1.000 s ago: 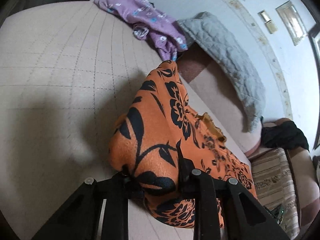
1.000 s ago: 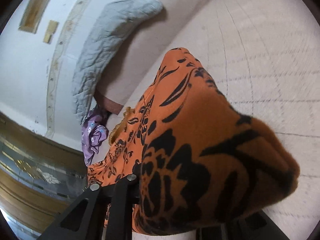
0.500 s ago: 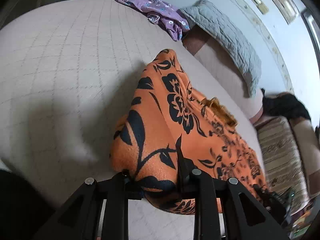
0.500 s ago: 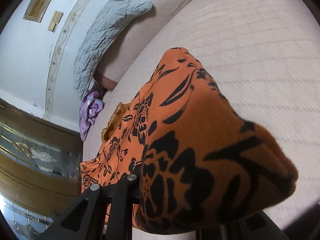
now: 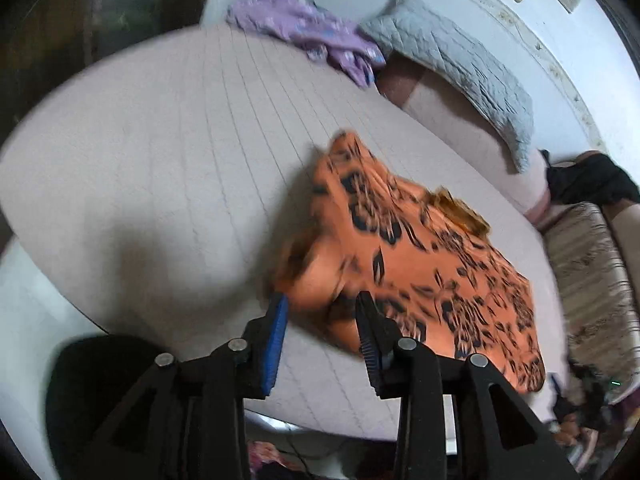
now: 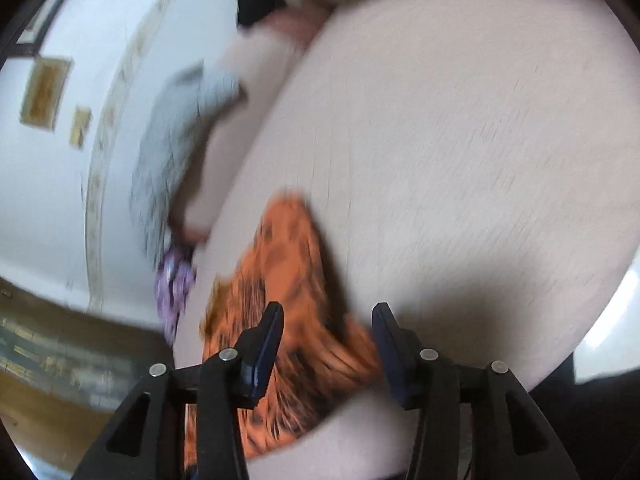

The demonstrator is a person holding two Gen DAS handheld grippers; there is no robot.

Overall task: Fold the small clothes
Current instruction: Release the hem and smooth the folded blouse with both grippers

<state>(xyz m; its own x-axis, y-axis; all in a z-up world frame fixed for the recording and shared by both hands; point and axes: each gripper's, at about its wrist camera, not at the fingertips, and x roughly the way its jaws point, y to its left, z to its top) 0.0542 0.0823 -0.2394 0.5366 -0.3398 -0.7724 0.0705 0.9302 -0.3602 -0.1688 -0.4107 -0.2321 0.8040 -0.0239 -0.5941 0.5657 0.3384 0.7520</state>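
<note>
An orange garment with black flower print [image 5: 404, 256] lies folded on the pale quilted bed [image 5: 168, 152]. My left gripper [image 5: 322, 304] is open, its blue-padded fingers just short of the garment's near edge, which is blurred. In the right wrist view the same garment [image 6: 288, 300] lies blurred on the bed [image 6: 460, 140]. My right gripper [image 6: 328, 316] is open above its near end and holds nothing.
A purple garment [image 5: 308, 32] and a grey quilted pillow [image 5: 452, 64] lie at the bed's far side against the wall. A black cloth [image 5: 588, 180] sits on a striped sofa [image 5: 592, 272] at the right. The bed's near edge drops to a white floor.
Both grippers have opened and let go of the orange garment, which has dropped onto the bed. Both have pulled back from it, and the right view has swung.
</note>
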